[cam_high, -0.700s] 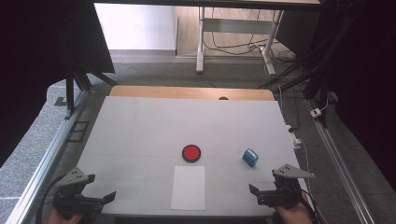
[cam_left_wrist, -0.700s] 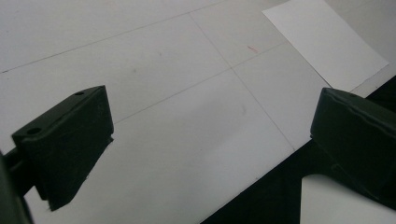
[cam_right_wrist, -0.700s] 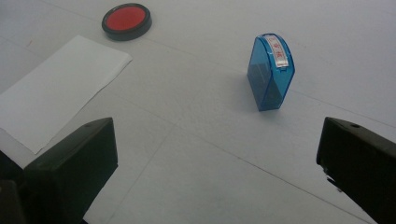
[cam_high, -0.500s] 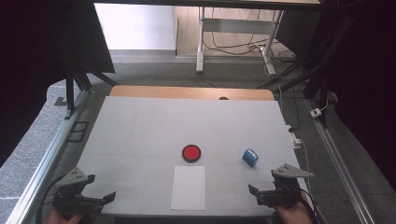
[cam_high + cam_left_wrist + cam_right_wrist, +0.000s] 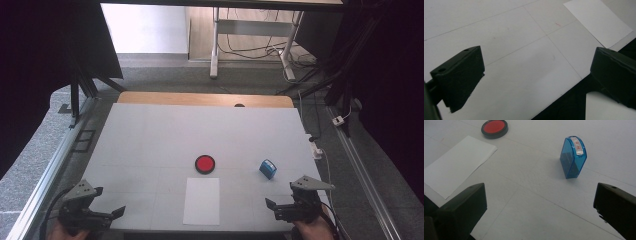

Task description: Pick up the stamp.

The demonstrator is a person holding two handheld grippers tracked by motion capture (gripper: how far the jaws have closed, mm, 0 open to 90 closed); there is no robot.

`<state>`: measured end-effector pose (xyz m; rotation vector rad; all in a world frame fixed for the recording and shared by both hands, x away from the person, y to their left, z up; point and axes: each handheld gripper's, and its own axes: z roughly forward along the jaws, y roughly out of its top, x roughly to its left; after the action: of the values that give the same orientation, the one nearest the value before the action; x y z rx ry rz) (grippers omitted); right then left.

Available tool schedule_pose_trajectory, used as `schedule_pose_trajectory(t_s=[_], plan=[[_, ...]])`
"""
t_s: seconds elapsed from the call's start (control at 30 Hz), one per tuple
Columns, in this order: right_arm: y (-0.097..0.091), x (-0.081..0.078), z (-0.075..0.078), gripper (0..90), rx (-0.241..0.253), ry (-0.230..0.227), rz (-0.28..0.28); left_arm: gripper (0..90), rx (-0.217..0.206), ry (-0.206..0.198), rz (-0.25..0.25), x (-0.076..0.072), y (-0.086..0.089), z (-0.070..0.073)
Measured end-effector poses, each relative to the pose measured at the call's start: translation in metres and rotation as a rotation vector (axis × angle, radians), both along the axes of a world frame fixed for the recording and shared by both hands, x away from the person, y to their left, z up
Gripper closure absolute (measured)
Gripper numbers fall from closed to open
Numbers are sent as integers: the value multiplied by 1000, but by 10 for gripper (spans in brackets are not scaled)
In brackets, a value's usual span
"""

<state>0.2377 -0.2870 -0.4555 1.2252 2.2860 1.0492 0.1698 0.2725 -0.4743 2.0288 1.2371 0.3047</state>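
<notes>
**Both grippers idle at near edge, stamp kit ahead**

We see the right gripper (image 5: 280,207) wide, nothing between its jaws; likewise the left gripper (image 5: 107,214). Just ahead of the right one stands the small translucent blue plastic stamp (image 5: 573,157), upright. Left of it lies the flat white paper sheet (image 5: 456,163), probably the print target. Beyond: round black-rimmed red ink pad (image 5: 494,128).

Blue stamp (image 5: 268,169) upright, red ink pad (image 5: 205,164) left
</notes>
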Motion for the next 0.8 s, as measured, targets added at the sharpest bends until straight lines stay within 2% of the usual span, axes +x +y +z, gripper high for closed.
schedule_pose_trajectory(t_s=[0.23, 0.57, 0.8], plan=[[0, 0, 0, 0, 0, -4, -6, 0, -1, 13, -4, 1, 0, 0], [4, 2, 5, 0, 3, -47, 18, 0, -6, 20, -4, 2, 1, -1], [5, 6, 5, 0, -8, -39, 29, 0, -13, 26, -6, 2, 1, -1]])
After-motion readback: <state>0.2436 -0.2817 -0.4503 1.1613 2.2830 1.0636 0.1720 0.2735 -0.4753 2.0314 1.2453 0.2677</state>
